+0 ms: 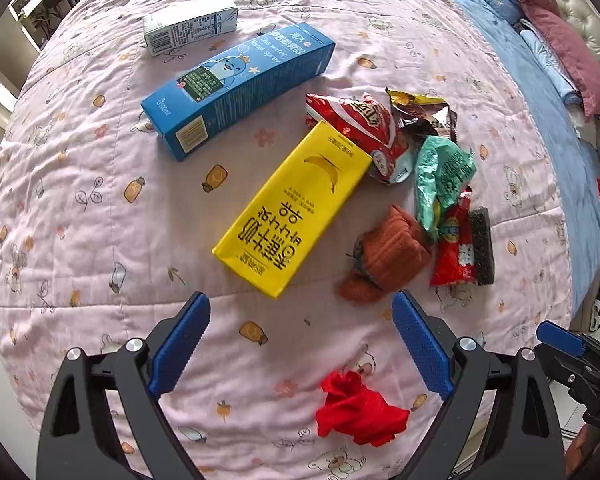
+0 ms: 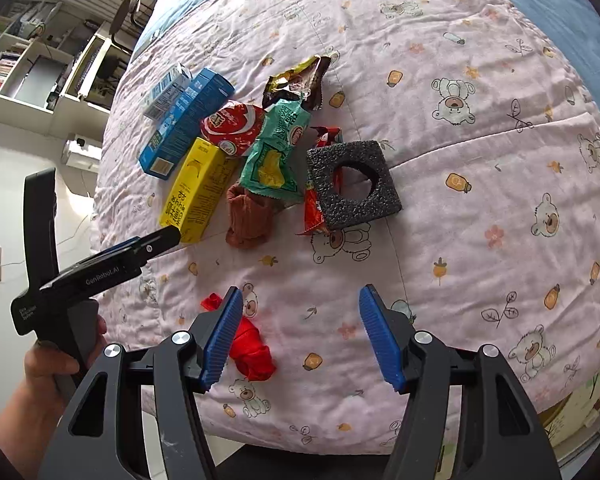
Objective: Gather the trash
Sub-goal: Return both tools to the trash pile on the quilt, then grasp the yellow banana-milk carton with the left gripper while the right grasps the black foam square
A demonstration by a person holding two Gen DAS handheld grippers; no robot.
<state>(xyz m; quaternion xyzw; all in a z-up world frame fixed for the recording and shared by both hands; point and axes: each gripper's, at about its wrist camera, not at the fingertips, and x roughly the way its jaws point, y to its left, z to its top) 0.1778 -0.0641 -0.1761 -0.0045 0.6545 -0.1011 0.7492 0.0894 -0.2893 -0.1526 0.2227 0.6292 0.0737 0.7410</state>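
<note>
We count three cartons: white, blue, yellow. We see four wrappers, two cloth bundles, one foam block.

left claw hangs open over the pink quilt, yellow carton just beyond its fingertips.

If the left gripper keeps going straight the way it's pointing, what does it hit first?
Probably the pink quilt itself: the left gripper points steeply down with open jaws over bare fabric. The yellow banana carton's near corner lies just beyond the fingertips, the brown sock beside it. Depth is uncertain.
</note>
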